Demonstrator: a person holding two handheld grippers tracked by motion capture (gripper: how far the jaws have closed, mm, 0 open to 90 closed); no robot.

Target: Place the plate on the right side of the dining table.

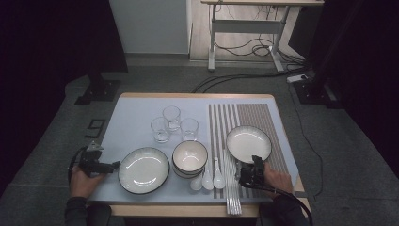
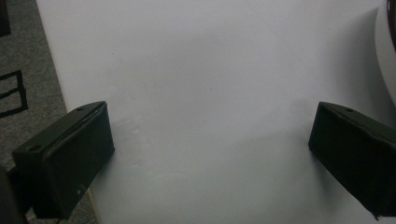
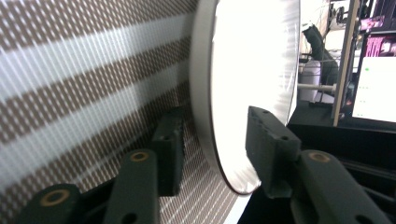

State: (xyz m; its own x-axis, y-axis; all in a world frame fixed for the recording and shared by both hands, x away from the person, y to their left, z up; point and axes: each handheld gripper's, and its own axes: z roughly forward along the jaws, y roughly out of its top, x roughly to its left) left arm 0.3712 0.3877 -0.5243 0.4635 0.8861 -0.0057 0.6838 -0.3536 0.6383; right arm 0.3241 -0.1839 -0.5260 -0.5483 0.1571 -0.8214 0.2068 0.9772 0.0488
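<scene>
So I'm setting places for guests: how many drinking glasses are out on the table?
3, clustered at the table's middle, behind the bowl: a back glass, a front-left glass, a front-right glass. None looks hidden.

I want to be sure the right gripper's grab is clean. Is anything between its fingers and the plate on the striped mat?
Nothing visible. In the right gripper view the right gripper straddles the near rim of the plate, one finger under it against the mat, the other over its face. The spoons lie off to the side.
</scene>
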